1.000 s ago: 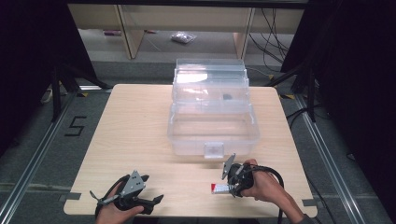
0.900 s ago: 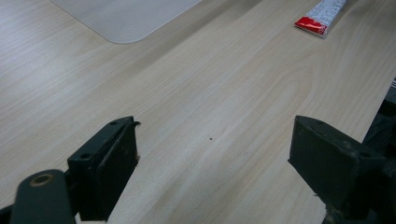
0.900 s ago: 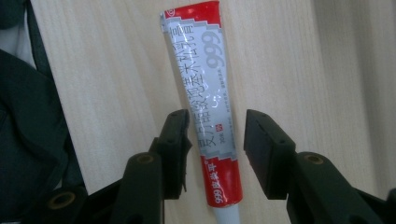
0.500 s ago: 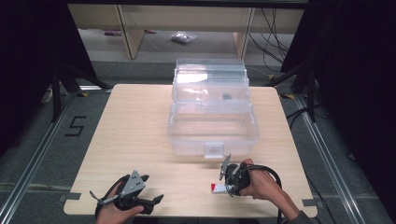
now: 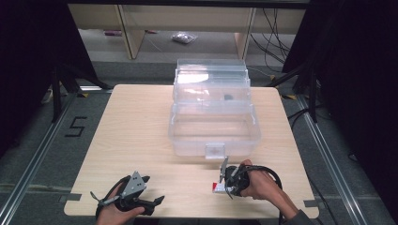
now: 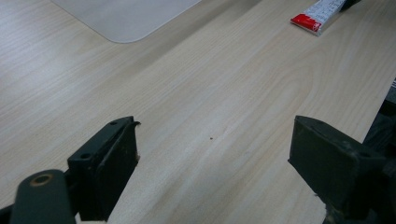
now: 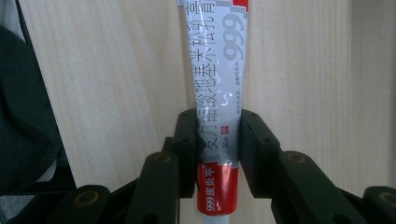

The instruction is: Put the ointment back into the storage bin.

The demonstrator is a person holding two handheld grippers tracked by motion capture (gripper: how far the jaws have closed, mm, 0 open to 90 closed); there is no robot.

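Two jaws of the right gripper (image 7: 217,140) have just been closing and now pinch the tube (image 7: 218,84), which lies flat on the tabletop (image 5: 141,122) just before the open clear box (image 5: 213,126). The step looks like pickup; next, lift it and carry it over the box. The left gripper (image 6: 215,163) rests spread, empty.

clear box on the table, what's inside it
The lower tub of the clear box looks empty; the table shows through it. A small dark thing sits in the raised upper tray. Glare on the plastic hides part of that tray.
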